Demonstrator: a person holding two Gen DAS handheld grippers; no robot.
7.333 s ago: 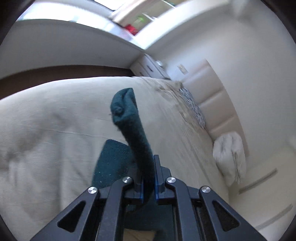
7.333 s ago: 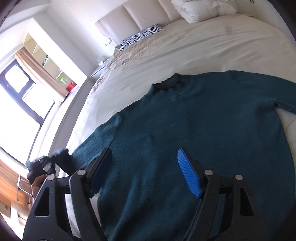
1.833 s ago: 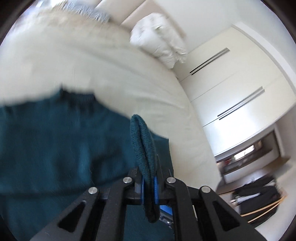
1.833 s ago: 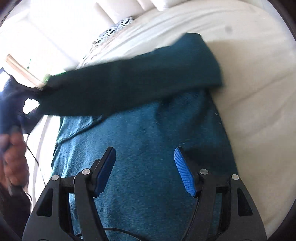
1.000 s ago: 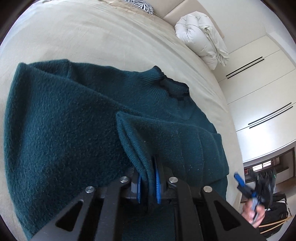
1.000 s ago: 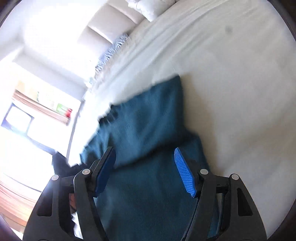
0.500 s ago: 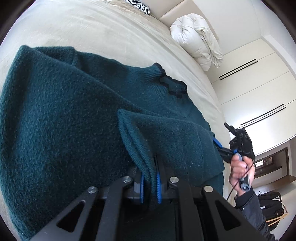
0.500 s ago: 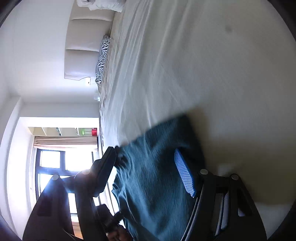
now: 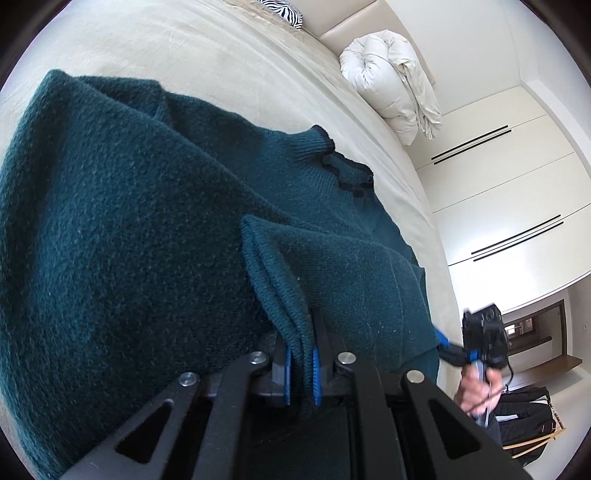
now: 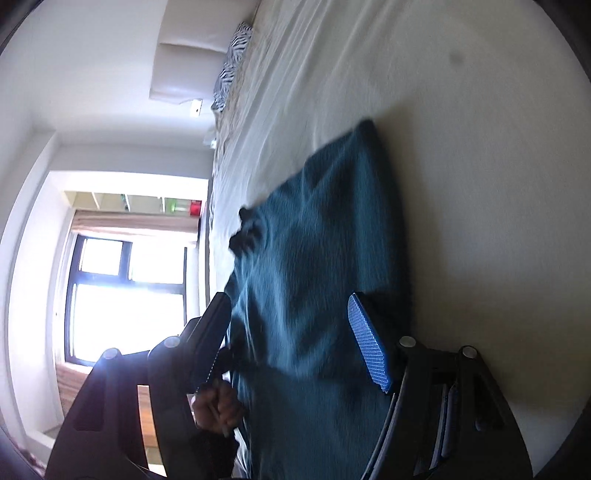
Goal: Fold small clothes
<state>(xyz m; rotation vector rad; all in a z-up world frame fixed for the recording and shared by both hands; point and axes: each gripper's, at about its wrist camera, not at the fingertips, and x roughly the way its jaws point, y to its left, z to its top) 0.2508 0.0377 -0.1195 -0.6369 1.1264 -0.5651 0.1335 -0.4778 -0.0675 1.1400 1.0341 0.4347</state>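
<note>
Sweater: a dark teal knitted sweater (image 9: 122,229) lies spread on the bed (image 9: 192,62); its ribbed collar (image 9: 332,162) points toward the headboard; one sleeve is folded across the body, its ribbed cuff (image 9: 280,295) raised.
Left gripper: the left gripper (image 9: 300,369) is nearly closed, its blue pads pinching the cuff between them; the knit bunches just above the jaws.
Right gripper: the right gripper (image 10: 295,339) stands with jaws well apart, nothing clamped; the sweater's edge lies beyond and below them; the view is blurred and rolled sideways; from the left wrist view it appears at the sweater's far edge, held in a hand (image 9: 476,387).
Bed: cream bedding; a white rolled duvet (image 9: 391,81) and a zebra-patterned pillow (image 9: 282,9) lie near the headboard.
Room: white wardrobe doors (image 9: 509,206) beyond the bed; a bright window (image 10: 125,295) on the other side.
</note>
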